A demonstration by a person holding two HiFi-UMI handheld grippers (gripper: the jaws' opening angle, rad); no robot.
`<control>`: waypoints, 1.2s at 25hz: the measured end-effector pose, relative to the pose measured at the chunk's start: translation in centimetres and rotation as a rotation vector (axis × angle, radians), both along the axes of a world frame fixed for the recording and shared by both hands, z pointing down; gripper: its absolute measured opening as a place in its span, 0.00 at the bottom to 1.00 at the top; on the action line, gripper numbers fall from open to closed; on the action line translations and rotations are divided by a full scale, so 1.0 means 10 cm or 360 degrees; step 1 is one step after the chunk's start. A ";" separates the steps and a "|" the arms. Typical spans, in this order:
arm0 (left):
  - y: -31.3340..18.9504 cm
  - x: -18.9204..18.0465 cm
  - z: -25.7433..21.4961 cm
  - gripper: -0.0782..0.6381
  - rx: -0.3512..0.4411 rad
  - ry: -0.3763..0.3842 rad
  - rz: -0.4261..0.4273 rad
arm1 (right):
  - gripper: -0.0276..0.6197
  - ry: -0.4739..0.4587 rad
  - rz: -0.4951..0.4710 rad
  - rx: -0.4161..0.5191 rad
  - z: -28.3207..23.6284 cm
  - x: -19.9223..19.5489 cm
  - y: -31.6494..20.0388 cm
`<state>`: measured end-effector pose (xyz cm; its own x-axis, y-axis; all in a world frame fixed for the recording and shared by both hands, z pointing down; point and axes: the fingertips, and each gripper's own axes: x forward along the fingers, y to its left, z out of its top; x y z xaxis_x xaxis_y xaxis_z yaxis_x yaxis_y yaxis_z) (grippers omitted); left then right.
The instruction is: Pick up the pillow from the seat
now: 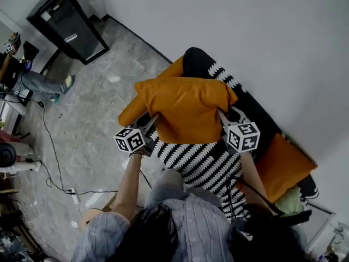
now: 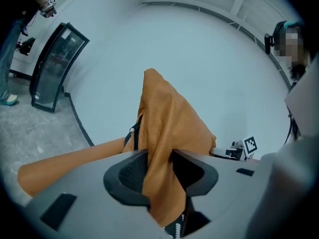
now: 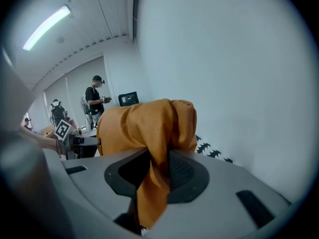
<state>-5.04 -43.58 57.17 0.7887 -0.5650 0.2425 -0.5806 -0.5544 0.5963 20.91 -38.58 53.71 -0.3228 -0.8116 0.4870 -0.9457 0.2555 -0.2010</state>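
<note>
An orange pillow [image 1: 187, 107] hangs in the air above the black-and-white striped seat [image 1: 203, 162], stretched between both grippers. My left gripper [image 1: 151, 123] is shut on the pillow's left corner; in the left gripper view the orange fabric [image 2: 167, 133] is pinched between the jaws. My right gripper [image 1: 223, 119] is shut on the right corner, where the fabric [image 3: 149, 133] bunches between the jaws. The right gripper's marker cube [image 2: 249, 145] shows beyond the pillow in the left gripper view.
A second orange cushion [image 1: 284, 165] lies on the seat to the right, and a third orange one [image 1: 175, 69] is partly hidden behind the held pillow. A white wall [image 1: 262, 48] runs behind the seat. A black cabinet [image 1: 68, 23] stands at far left, cables [image 1: 52, 162] cross the floor, and a person [image 3: 94, 99] stands far off.
</note>
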 end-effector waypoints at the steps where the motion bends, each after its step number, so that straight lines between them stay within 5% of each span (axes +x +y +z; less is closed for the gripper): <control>1: 0.03 0.00 -0.09 0.34 0.0023 0.0007 -0.0002 | 0.19 -0.0004 0.0007 0.0015 -0.07 0.01 0.04; 11: 0.41 -0.19 -0.70 0.33 0.0167 0.0031 -0.0047 | 0.19 -0.0031 -0.0007 0.0139 -0.53 -0.14 0.46; 30: 1.88 -0.67 -1.11 0.32 0.0272 -0.0014 -0.0234 | 0.19 -0.0073 -0.0178 0.0229 -0.84 -0.56 1.62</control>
